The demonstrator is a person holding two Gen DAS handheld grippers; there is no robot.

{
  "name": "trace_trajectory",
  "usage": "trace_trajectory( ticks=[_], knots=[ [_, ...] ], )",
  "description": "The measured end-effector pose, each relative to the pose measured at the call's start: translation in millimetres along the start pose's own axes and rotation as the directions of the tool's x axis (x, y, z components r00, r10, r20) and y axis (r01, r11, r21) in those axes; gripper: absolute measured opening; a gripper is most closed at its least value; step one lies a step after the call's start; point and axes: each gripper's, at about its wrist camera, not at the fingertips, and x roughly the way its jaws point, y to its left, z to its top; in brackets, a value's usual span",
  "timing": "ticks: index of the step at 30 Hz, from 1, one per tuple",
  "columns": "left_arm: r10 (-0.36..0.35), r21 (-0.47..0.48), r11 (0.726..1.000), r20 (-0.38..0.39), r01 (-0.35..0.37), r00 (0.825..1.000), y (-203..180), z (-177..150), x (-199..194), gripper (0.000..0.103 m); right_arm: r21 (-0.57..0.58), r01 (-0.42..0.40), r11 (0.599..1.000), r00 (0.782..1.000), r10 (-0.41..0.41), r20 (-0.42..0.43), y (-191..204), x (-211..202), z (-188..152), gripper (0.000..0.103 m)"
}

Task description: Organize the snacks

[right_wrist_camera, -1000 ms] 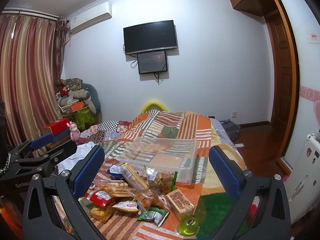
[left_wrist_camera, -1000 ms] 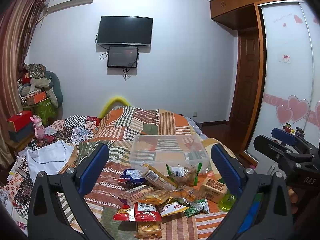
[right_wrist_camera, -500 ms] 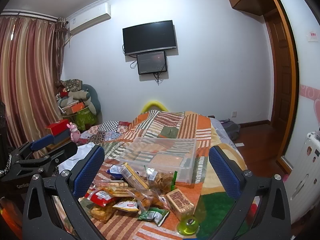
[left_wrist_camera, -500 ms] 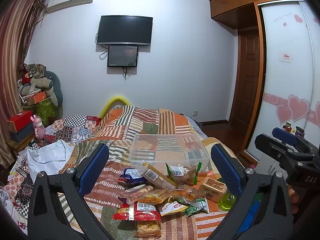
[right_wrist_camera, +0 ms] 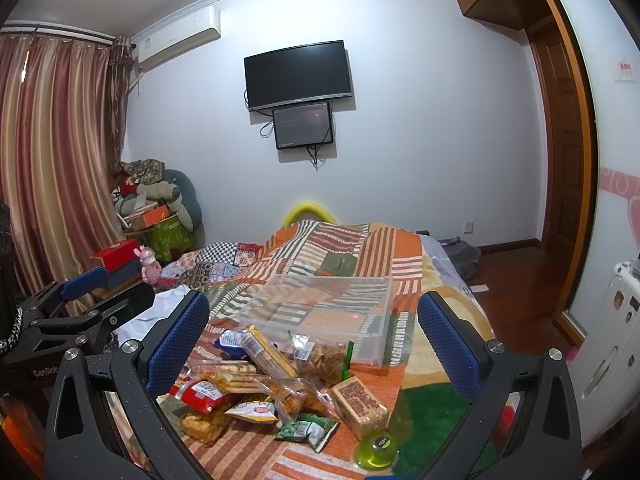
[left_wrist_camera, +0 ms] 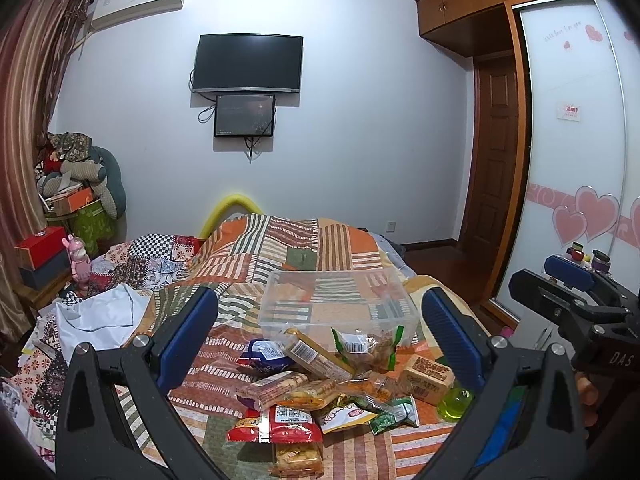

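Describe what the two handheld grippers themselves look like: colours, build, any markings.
Both are alike: the left gripper and right gripper have matte black angular frames with triangular cut-outs, silver screws, and blue textured pads on the fingers. Seen from the side, one body reads "DAS", the other "CenRob", in white.

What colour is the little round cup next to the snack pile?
The little round cup is see-through lime green with a darker label on top. The right wrist view shows it best.
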Motion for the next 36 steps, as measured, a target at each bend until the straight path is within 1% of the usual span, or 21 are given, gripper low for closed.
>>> trace_trajectory(
  ticks=[14,18,20,23,24,25,27,29,30,31,33,34,36],
  knots=[
    [0.006,-0.003,1.000,-0.011,-0.006,1.000,2,2,2,0.103,0.009,-0.011,1.000,1.000,0.011,-0.015,-3,2,-1,0.103],
    [0.007,-0.006,1.000,-0.029,-0.008,1.000,5,1,7,0.103,0.011,-0.017,1.000,1.000,0.017,-0.024,-3,4,-3,0.103],
    [-0.004,-0.002,1.000,-0.045,0.004,0.999,7,1,10,0.103,0.014,-0.019,1.000,0.999,0.020,-0.033,-4,6,-4,0.103],
    [-0.002,-0.002,1.000,-0.068,0.001,0.998,12,-2,17,0.103,0.015,-0.014,1.000,0.999,0.015,-0.050,-5,11,-7,0.103],
    [0.000,-0.001,1.000,-0.078,-0.001,0.997,14,-4,20,0.099,0.013,-0.013,1.000,0.998,0.014,-0.062,-7,14,-8,0.103],
    [0.004,0.001,1.000,-0.090,-0.004,0.996,15,-5,23,0.092,0.010,-0.010,1.000,0.997,0.011,-0.074,-8,16,-10,0.103],
    [0.004,0.002,1.000,-0.131,-0.003,0.991,19,-9,32,0.084,0.004,-0.002,1.000,0.995,0.002,-0.097,-12,21,-13,0.102],
    [0.004,-0.006,1.000,-0.174,-0.005,0.985,26,-13,42,0.080,0.000,0.007,1.000,0.992,-0.007,-0.122,-16,26,-17,0.098],
    [0.006,-0.008,1.000,-0.190,-0.007,0.982,30,-16,46,0.079,0.001,0.009,1.000,0.990,-0.009,-0.140,-19,30,-19,0.095],
    [0.008,-0.011,1.000,-0.215,-0.010,0.977,34,-20,52,0.079,0.003,0.008,1.000,0.988,-0.007,-0.156,-22,33,-22,0.091],
    [0.007,-0.015,1.000,-0.256,-0.011,0.967,39,-28,62,0.079,0.016,0.004,1.000,0.981,-0.001,-0.196,-29,41,-27,0.088],
    [0.004,-0.017,1.000,-0.278,-0.009,0.960,40,-32,66,0.079,0.024,0.001,1.000,0.977,0.004,-0.215,-33,44,-30,0.085],
    [-0.002,-0.021,1.000,-0.332,-0.005,0.943,44,-42,76,0.079,0.038,-0.013,0.999,0.966,0.022,-0.258,-39,51,-37,0.079]
  ],
)
